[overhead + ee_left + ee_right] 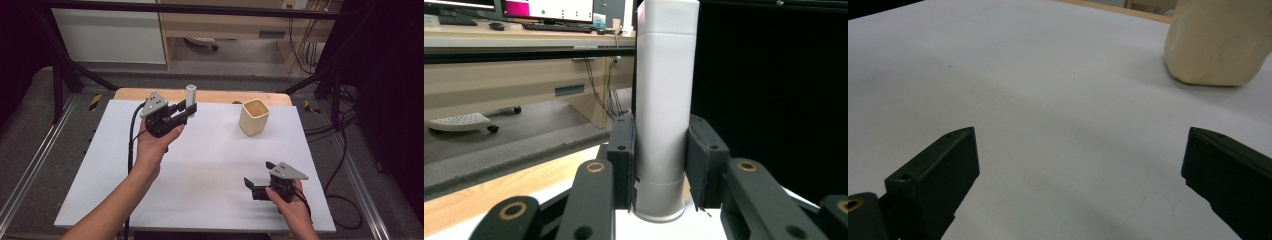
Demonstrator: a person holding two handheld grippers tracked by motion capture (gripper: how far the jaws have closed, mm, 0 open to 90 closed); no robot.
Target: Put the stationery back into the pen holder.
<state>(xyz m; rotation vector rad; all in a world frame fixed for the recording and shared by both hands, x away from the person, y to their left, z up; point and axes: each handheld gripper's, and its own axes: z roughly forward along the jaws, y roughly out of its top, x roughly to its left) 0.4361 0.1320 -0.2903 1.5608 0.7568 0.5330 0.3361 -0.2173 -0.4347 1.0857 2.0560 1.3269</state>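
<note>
A tall white bottle [191, 98] stands upright between the jaws of my left gripper [187, 108], lifted above the far left part of the white table [200, 165]. In the left gripper view the pads press both sides of the white bottle [665, 105], so my left gripper [659, 165] is shut on it. A cream square cup [254, 117] stands open-topped at the far right. My right gripper [254, 187] rests low near the front right, jaws wide apart with nothing between them. The right gripper view shows the cream cup [1215, 42] ahead, beyond my right gripper [1080, 172].
The wooden table edge [210, 95] runs behind the white surface. Black frame bars [65, 65] and cables [345, 125] flank the table. A desk with monitors [544, 10] stands beyond the far side.
</note>
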